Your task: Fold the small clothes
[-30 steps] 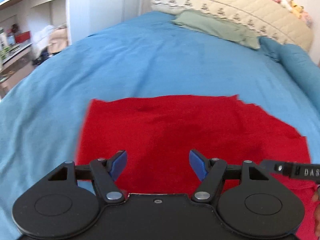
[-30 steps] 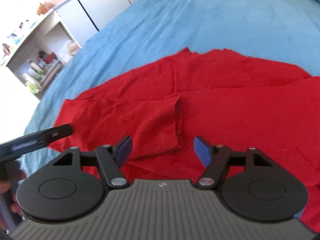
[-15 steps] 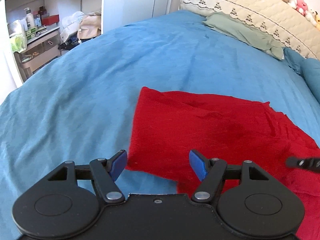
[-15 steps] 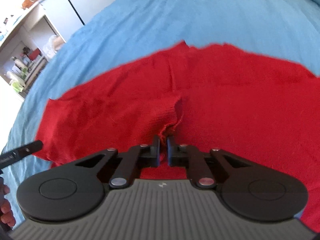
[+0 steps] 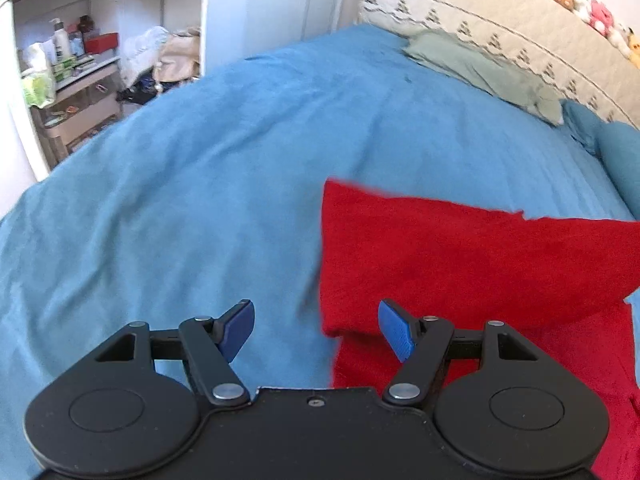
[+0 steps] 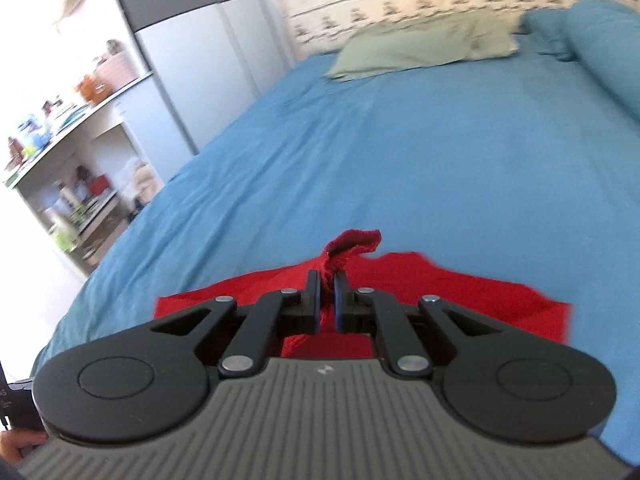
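So we've got the whole blue bedspread (image 5: pixel 224 200) as our work surface, which makes sense since it's big and flat enough to spread a garment out. At the far end there's a green pillow (image 6: pixel 424 46) against the quilted headboard (image 5: pixel 500 28), well apart from where we're working, and a cluttered shelf unit (image 5: pixel 68 80) sits off to the side of the bed.

The red knit garment (image 5: pixel 460 256) lies on the near part of the bed. Looks like we're mid-fold, going by the layer edge near the bottom of the left view.

Our right gripper (image 6: pixel 327 298) has its fingers pinched tight on a bit of the red fabric, with a little tuft (image 6: pixel 352 242) poking up past the tips. Our guess is we're lifting that part to carry it over.

Our left gripper (image 5: pixel 316 330) is spread wide with nothing in it, hanging right over the garment's left edge, probably lining up to grab or pin it.
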Available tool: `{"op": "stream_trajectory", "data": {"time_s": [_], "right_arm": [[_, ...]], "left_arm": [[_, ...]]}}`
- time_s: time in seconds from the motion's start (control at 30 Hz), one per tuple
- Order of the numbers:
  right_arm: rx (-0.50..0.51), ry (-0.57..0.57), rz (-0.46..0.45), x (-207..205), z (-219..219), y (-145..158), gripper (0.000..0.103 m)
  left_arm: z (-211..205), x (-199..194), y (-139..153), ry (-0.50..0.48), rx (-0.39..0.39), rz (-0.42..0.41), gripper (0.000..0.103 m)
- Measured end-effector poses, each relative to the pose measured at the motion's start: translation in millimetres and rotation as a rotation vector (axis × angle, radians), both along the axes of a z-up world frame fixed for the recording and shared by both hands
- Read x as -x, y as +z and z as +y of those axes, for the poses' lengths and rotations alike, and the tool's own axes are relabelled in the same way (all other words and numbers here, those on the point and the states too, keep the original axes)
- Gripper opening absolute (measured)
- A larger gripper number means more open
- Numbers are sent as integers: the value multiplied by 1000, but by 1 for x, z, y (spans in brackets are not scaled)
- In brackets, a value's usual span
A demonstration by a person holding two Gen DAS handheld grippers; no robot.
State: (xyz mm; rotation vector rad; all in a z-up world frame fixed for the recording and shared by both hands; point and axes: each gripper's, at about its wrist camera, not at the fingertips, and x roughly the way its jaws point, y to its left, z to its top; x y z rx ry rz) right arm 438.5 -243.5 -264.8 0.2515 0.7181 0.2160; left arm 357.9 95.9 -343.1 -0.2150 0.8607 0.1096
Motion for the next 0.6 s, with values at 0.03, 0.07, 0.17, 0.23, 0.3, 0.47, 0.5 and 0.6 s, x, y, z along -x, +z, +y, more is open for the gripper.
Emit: {"op": "stream_trajectory", "data": {"time_s": [0.03,0.07,0.17,0.23,0.3,0.47,0.5,0.6], "right_arm": [[15,-23,2,6,-10,-1,22],[28,-43,10,11,-20,-4,22],[39,-104,60,22,-43,-22,22],[35,-146,90,27,-54,-37,22],[33,-169,108,30,-60,-50,22],[40,-176,102,32,-66,-67,22],[39,-182,89,32,-67,-64,22],[52,-220,54,38,-76,-55,22]], "left_arm": [[-5,0,-2,-13,-1,6,73],[-10,-1,-5,-25,-2,11,73],[-23,-4,-12,-50,-6,24,73],[-29,-8,-16,-61,-7,29,73],[-34,-10,-19,-68,-2,31,73],[-44,-19,-20,-101,-13,28,73],[-46,-21,-19,-107,-17,26,73],[-49,-24,-19,-124,-25,25,73]]}}
